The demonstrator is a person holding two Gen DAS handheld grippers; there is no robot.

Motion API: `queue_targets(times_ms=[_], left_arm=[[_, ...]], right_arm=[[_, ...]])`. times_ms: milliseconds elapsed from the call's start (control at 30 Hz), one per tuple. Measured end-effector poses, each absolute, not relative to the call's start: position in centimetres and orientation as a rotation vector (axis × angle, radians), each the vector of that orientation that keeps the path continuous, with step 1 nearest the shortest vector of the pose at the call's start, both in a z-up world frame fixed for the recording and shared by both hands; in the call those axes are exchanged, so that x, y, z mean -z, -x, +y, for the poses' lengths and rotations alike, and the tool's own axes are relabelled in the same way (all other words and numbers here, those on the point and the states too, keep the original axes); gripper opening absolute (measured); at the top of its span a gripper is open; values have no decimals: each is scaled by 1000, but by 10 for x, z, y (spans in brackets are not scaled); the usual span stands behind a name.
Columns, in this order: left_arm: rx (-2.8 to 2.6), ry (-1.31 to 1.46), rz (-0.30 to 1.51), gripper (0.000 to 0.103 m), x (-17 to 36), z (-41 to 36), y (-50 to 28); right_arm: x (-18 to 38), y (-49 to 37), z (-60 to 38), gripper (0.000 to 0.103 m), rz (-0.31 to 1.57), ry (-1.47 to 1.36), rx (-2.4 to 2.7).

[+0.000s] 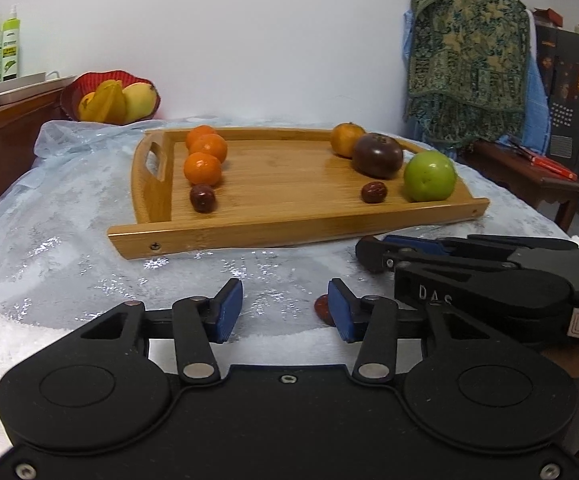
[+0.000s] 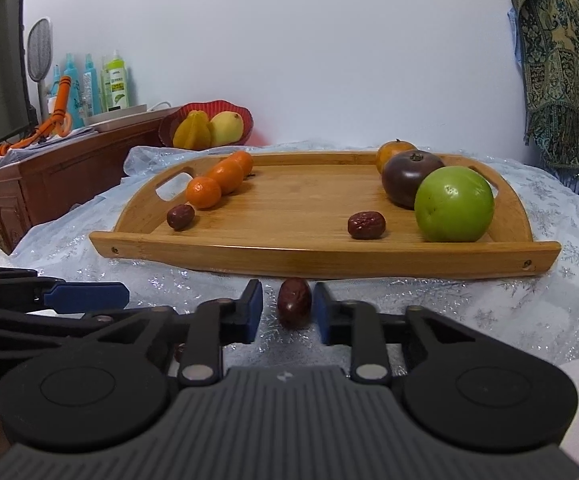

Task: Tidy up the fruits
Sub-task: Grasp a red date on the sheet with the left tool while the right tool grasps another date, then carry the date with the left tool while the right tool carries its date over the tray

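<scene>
Right gripper: fingers released, straddling small dark-red wrinkled date on counter, long axis pointing away. Left gripper: fingers released, empty, further off. Beyond: shallow bamboo tray.

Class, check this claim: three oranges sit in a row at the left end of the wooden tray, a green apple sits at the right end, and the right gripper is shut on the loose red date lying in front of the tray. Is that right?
Not quite. The right gripper is open: in the right wrist view its blue pads stand on either side of the date with gaps showing. The three oranges at the left end of the tray and the green apple at the right end are as stated.
</scene>
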State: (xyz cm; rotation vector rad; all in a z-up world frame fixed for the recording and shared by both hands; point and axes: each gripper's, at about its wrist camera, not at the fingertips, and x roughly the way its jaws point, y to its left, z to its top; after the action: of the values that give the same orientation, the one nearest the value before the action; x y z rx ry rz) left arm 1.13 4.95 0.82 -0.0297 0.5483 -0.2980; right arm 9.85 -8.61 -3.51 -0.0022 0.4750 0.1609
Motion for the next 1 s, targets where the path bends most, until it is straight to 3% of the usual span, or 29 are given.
queue_targets(times_ms=[300,467,1000], left_arm=[[354,-15,533,44,-7,38,-4],[387,-39,555,26,-3,31,-3],[336,-53,550,23,3,20,-10]], right_arm=[[28,-93,-100,22,449,-31,-97],[29,-94,-101,22,444,-42,-83],[30,-94,-98,22,445,-44,-75]])
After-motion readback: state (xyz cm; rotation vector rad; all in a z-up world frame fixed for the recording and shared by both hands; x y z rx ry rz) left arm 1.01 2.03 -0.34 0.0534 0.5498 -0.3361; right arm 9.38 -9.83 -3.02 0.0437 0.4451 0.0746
